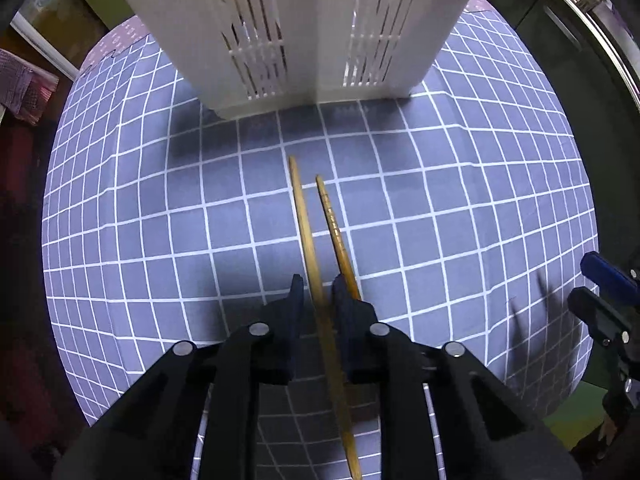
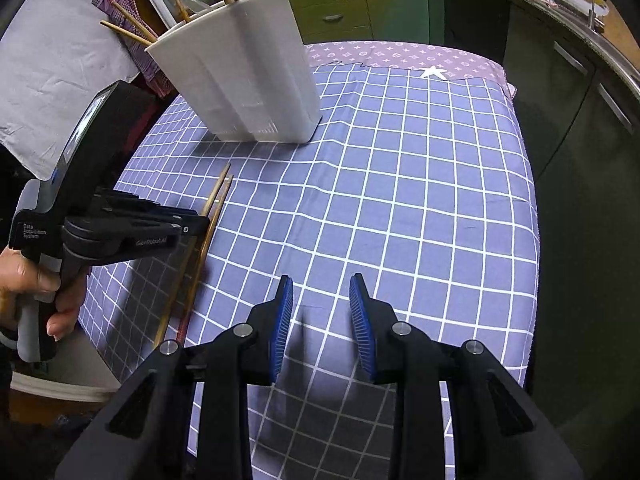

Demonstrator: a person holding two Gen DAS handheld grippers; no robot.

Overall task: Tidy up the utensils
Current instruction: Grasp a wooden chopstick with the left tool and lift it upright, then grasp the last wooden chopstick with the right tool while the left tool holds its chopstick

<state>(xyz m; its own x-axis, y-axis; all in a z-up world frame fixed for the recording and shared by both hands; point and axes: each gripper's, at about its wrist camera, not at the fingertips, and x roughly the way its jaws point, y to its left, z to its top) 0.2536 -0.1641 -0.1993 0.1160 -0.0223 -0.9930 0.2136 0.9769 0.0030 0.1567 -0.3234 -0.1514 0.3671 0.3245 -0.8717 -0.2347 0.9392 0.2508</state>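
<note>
Two chopsticks (image 1: 320, 248) sit pinched between my left gripper (image 1: 318, 292) fingers, tips aimed at 12 o'clock toward the white utensil holder (image 1: 296, 32) on the checked tablecloth (image 1: 140, 208) — more sticks stand inside it. My right gripper (image 2: 320, 300) hangs spread, gripping nothing.

- Dim indoor light with a bluish cast.
- Soft shadows fall on the checked tablecloth (image 1: 400, 208) beneath the white holder (image 1: 312, 28).
- Heavy fisheye bending and dark vignetted corners.
- Focus fairly sharp.
</note>
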